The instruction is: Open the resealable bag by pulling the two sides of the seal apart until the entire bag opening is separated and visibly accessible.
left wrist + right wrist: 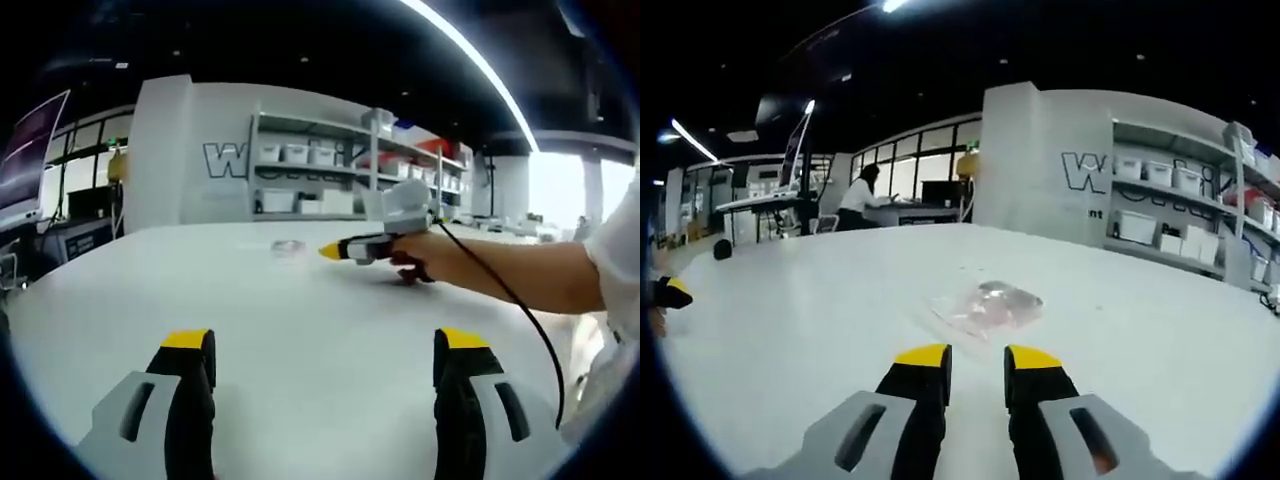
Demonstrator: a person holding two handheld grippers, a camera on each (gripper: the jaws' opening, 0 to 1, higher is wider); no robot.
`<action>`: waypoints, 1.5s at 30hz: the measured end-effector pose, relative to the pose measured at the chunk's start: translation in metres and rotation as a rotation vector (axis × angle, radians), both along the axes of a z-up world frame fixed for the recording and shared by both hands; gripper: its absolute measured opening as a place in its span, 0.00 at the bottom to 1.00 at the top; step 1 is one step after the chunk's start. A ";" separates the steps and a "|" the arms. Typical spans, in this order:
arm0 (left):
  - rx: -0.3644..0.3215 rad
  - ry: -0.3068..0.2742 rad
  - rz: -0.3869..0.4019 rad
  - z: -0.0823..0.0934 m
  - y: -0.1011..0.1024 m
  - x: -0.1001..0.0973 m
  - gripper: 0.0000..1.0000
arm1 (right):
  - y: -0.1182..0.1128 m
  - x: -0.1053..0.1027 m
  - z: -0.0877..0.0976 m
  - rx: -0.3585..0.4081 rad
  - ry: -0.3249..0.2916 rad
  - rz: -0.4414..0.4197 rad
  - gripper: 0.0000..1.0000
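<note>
The resealable bag (988, 305) lies flat on the white table (790, 330), a thin, clear plastic pouch with a faint pink tint and a glossy, crinkled surface; its far end bulges into a rounded shape. In the right gripper view it sits just ahead of the right gripper (977, 372), a little beyond the yellow tips and not touched by them. That gripper's jaws are black with yellow caps and grey housings behind, and they stand close together with only a narrow gap between them, holding nothing.

In the left gripper view the bag (288, 246) shows far off as a small pale glint on the smooth, matte table (300, 330), just beside the yellow nose of the right gripper (330, 252). A person's hand (412, 262) grips that tool's handle, the bare forearm stretched out level over the table from the right, with a black cable (510, 300) trailing back along it.

The left gripper (325, 357) is low over the near part of the table, well apart from the bag, its two yellow-capped jaws spread wide and empty.

Behind the table stand a white wall (1050, 160) with large lettering and metal shelves (1180, 215) carrying white bins. Farther back, a person (857, 200) in a white top is at a desk.
</note>
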State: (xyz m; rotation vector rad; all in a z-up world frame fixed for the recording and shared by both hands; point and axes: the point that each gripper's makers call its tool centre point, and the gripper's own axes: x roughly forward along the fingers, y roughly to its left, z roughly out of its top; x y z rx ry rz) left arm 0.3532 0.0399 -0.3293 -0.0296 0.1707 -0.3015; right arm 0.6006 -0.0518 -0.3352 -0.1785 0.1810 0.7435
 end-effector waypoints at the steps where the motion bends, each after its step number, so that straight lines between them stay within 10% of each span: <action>1: 0.000 0.001 0.000 0.000 0.000 0.000 0.90 | 0.002 0.000 0.001 -0.003 -0.004 0.005 0.17; 45: -0.023 0.010 -0.005 -0.002 -0.009 0.009 0.89 | 0.017 0.052 -0.015 -0.271 -0.123 0.069 0.08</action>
